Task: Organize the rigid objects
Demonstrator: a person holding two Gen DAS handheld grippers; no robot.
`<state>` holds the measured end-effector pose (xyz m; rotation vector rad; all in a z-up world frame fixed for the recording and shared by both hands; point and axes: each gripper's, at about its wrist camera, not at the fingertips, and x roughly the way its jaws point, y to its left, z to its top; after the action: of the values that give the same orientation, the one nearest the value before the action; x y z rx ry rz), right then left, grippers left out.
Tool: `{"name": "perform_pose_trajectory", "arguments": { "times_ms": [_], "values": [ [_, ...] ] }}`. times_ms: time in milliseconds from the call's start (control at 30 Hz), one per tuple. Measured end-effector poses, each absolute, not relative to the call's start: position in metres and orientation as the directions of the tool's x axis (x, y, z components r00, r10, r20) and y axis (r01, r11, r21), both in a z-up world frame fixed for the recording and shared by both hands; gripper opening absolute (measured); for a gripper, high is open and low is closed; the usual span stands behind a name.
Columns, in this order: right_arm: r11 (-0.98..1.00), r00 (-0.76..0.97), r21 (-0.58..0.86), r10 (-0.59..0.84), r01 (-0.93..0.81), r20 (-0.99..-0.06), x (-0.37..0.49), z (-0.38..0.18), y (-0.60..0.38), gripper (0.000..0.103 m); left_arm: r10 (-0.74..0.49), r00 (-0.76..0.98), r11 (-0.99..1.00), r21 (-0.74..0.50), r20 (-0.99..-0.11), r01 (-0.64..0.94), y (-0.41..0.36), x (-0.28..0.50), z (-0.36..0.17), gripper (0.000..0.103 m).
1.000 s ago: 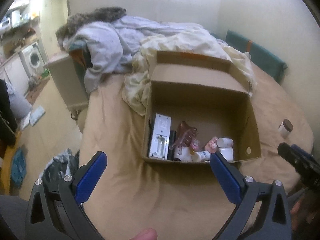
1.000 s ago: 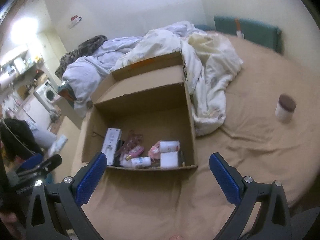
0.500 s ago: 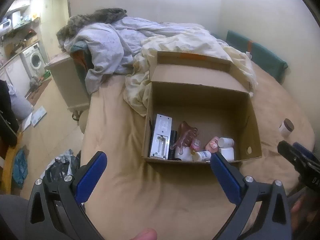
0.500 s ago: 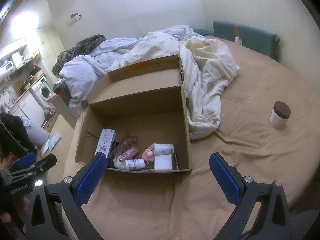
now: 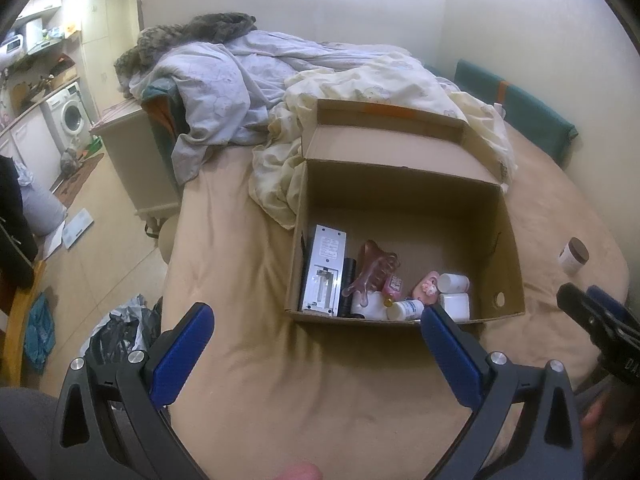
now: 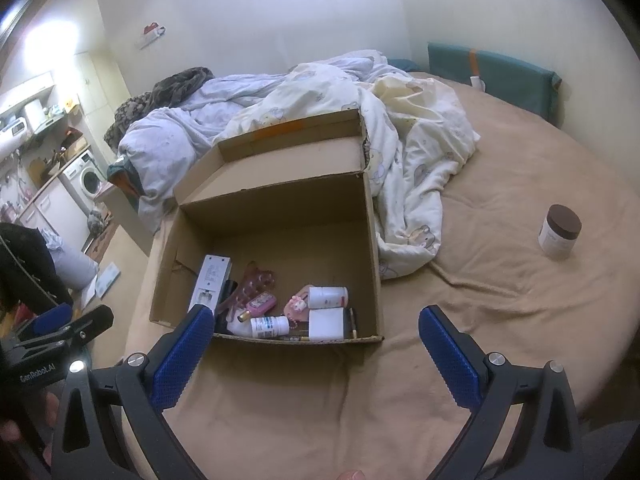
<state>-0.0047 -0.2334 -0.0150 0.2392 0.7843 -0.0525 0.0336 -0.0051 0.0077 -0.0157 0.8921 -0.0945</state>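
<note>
I hold both claws wide and empty over the bed: left claw, right claw. The cardboard box sits mid-frame, its toiletries bunched at its near wall. The brown-lidded jar stands at right, well apart. "GenRobot.AI" reads at lower left.

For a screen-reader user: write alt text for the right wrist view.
An open brown cardboard box sits on a bed's tan sheet, holding small bottles and toiletries clustered along its near wall. The open right hand-held gripper with blue pads hovers empty just before the box. A white jar with a brown lid stands alone on the sheet to the right, and rumpled pale bedding lies behind.
</note>
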Motion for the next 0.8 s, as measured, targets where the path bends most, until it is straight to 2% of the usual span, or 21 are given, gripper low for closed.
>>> {"name": "perform_pose_trajectory", "arguments": {
  "times_ms": [800],
  "values": [
    [0.973,0.706,0.192,0.044,0.132,-0.707,-0.0041,-0.0152,-0.2316,0.103,-0.085,0.621,0.996,-0.06,-0.78,0.061,-0.0042,0.0352,0.004,0.103]
  ]
}}
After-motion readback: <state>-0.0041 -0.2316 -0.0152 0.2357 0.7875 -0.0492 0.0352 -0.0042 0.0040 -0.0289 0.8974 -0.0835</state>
